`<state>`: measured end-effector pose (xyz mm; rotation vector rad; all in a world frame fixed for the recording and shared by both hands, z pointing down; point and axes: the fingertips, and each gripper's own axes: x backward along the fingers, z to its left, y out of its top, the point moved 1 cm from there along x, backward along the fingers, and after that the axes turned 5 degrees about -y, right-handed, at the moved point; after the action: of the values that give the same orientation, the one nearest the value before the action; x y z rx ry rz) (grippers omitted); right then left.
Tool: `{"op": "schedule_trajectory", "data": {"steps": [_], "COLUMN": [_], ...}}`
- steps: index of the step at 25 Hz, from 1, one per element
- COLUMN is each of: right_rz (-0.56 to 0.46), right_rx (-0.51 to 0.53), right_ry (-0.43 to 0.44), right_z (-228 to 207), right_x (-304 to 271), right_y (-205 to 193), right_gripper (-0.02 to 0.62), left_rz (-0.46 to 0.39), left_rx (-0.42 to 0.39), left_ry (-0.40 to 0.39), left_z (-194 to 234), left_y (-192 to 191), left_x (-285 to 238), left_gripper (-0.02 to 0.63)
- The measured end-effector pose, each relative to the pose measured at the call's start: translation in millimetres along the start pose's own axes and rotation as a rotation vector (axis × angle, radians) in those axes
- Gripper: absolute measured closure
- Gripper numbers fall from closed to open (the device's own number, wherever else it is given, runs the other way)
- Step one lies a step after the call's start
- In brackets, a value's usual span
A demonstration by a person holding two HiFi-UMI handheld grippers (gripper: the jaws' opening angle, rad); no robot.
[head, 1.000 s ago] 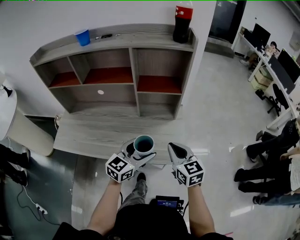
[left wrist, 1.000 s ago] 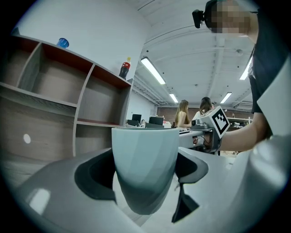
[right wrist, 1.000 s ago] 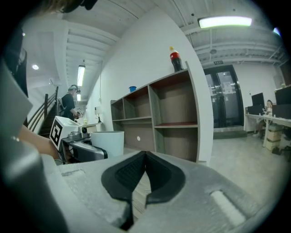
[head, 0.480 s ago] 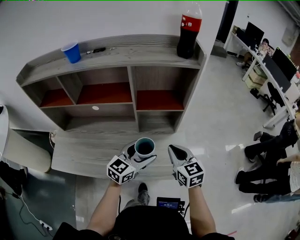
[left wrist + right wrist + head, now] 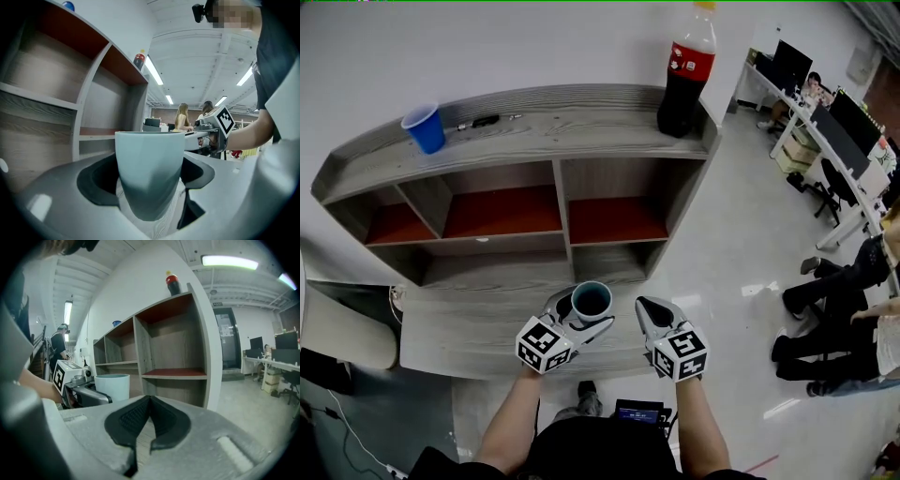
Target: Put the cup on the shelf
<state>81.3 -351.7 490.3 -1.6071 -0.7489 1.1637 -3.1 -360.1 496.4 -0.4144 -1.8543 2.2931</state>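
A pale blue-green cup (image 5: pixel 591 301) stands upright between the jaws of my left gripper (image 5: pixel 575 311), which is shut on it; in the left gripper view the cup (image 5: pixel 149 172) fills the space between the pads. My right gripper (image 5: pixel 650 312) hangs beside it to the right, shut with nothing held, its pads (image 5: pixel 146 420) meeting. In the right gripper view the cup (image 5: pixel 112 386) shows at the left. The grey wooden shelf unit (image 5: pixel 562 202) with red-backed compartments stands just ahead, and both grippers hover over its low front ledge (image 5: pixel 469 323).
On the shelf's top board stand a blue plastic cup (image 5: pixel 424 128), a dark marker (image 5: pixel 478 121) and a cola bottle (image 5: pixel 685 77). A white wall is behind. Desks, monitors and seated people (image 5: pixel 853 272) are at the right. A pale round object (image 5: pixel 342 328) sits at the left.
The shelf unit has grown larger and shifted lower in the head view as I came closer. Both grippers keep their poses, the cup still held in the left one.
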Motion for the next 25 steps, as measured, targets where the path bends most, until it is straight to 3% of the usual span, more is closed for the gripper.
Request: {"op": "schedule_trajectory", "data": {"steps": [6, 25], "right_rz": [0.008, -0.020], "right_rx": [-0.005, 0.024], "right_ry": [0.003, 0.107], "right_z": [-6.9, -35.2], "right_x": [-6.9, -14.5], "right_y": [0.4, 16.9], "right_gripper": [0.592, 0.592], "left_rz": [0.005, -0.008], "left_rx": [0.003, 0.005], "left_ry": [-0.006, 0.112], "left_z": [5.1, 5.8], "left_y": [-1.9, 5.0], "left_x": [-8.6, -31.6], "left_gripper": [0.222, 0.222]}}
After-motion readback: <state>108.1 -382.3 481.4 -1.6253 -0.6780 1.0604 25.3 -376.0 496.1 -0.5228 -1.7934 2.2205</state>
